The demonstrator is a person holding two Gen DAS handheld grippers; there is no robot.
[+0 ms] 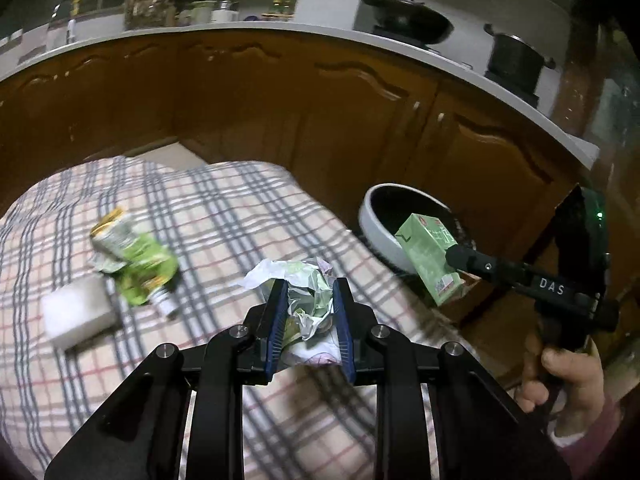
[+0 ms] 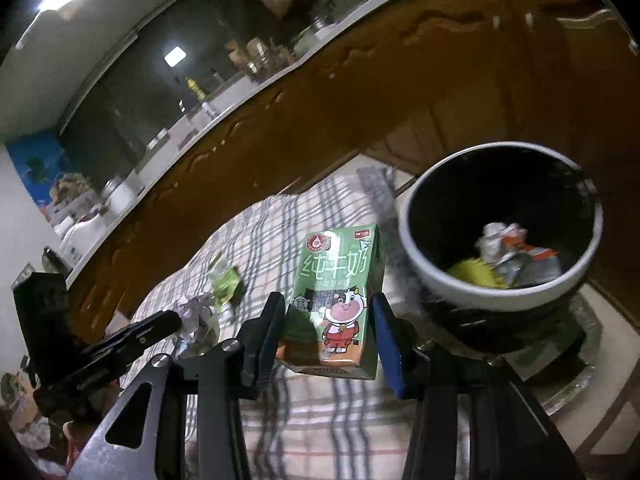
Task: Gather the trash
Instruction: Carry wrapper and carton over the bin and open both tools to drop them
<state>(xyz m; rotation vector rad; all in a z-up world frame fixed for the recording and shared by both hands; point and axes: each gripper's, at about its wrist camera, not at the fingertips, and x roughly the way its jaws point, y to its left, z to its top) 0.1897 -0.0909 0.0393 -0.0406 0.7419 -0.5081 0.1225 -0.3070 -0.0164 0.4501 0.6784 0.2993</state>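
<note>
Right hand-held gripper (image 2: 328,332) pinches the green milk carton (image 2: 340,300) just beside the trash bin (image 2: 424,268); the left hand-held gripper (image 1: 310,304) clamps crumpled paper (image 1: 308,292) above the checked desk (image 1: 224,220). Both loads look mid-carry. Next, I judge, the carton must clear the rim before release.

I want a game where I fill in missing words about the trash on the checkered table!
1. The left hand-held gripper is shut on a crumpled ____.
2. The right hand-held gripper holds a green milk carton with a cartoon ____ on it.
3. The trash bin beside the table already has ____ inside.
4. A squashed green pouch lies on the ____ tablecloth.

Missing words: wrapper; cow; trash; checkered
</note>
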